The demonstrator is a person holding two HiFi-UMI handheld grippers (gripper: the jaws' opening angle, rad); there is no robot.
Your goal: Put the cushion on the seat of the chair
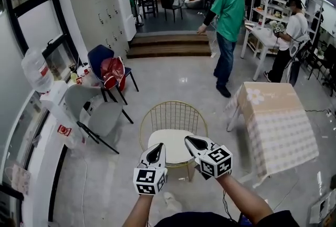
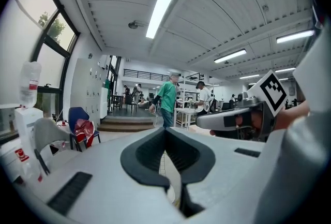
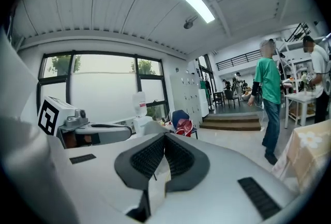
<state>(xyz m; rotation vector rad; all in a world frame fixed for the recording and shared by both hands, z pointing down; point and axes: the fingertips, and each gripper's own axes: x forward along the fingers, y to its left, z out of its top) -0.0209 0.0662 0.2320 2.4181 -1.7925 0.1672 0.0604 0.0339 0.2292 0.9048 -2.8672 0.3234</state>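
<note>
A gold wire chair [image 1: 174, 114] stands on the floor just ahead of me, and a white round cushion [image 1: 169, 143] lies flat on its seat. My left gripper [image 1: 157, 146] hovers over the cushion's near left part, jaws shut and empty. To its right, my right gripper [image 1: 189, 140] is over the near right edge, also shut with nothing in it. In the left gripper view the left gripper [image 2: 165, 130] has its tips together and points out level across the room, with the right gripper [image 2: 202, 123] beside it. The right gripper view shows the right gripper [image 3: 165, 136] closed tip to tip.
A table with a checked cloth [image 1: 276, 122] stands close on the right. A grey chair [image 1: 98, 116] and a blue chair with a red bag [image 1: 108, 69] are on the left by the window. A person in green [image 1: 227, 25] walks ahead; another person [image 1: 289, 42] stands at the shelves. Steps [image 1: 168, 45] lie beyond.
</note>
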